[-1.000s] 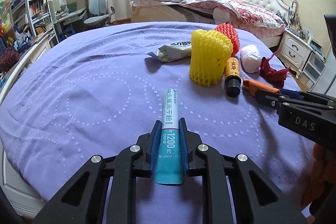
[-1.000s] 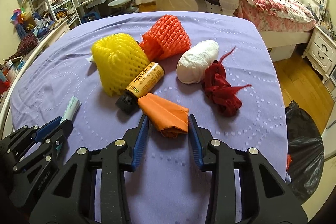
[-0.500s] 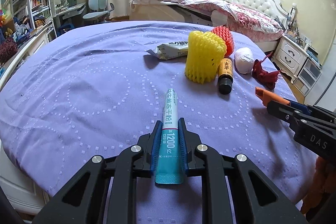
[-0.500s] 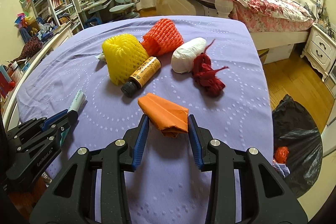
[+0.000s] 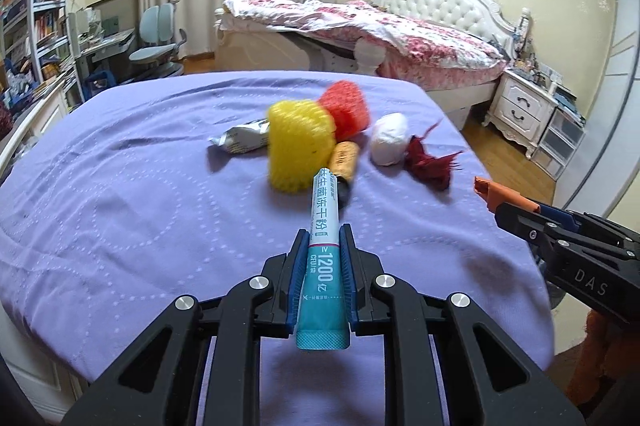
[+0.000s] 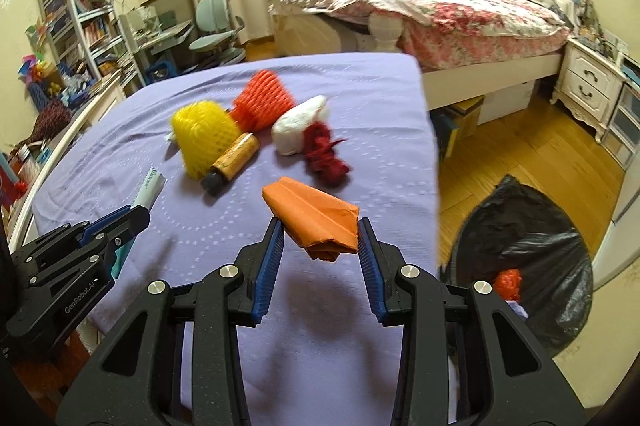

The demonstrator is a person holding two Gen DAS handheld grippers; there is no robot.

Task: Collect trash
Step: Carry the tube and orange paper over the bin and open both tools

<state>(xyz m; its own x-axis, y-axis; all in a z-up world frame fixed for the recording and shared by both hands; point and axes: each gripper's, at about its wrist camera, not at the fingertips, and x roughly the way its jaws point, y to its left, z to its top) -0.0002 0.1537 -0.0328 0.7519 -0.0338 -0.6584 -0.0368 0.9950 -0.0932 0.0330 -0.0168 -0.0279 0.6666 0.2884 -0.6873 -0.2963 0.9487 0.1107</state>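
Observation:
My left gripper [image 5: 321,250] is shut on a teal and white sachet stick [image 5: 323,258], held above the purple tablecloth [image 5: 120,210]. My right gripper [image 6: 320,232] is shut on a folded orange paper [image 6: 316,218], lifted off the cloth near the table's right edge. On the cloth lie a yellow foam net [image 6: 204,134], an orange foam net [image 6: 262,102], a brown bottle [image 6: 230,162], a white wad [image 6: 298,130], a dark red scrap [image 6: 324,158] and a silver wrapper [image 5: 242,136]. A black trash bag [image 6: 524,254] stands open on the floor at the right.
A bed [image 6: 440,10] stands behind the table, with a white nightstand [image 6: 588,86] to its right. Shelves [image 6: 76,10], a desk and a chair [image 6: 216,34] fill the left side. Wooden floor [image 6: 528,154] lies between table and nightstand.
Both grippers have risen and pulled back from the pile with their loads. The orange paper left the cloth. The right gripper swung right, bringing the trash bag into fuller view.

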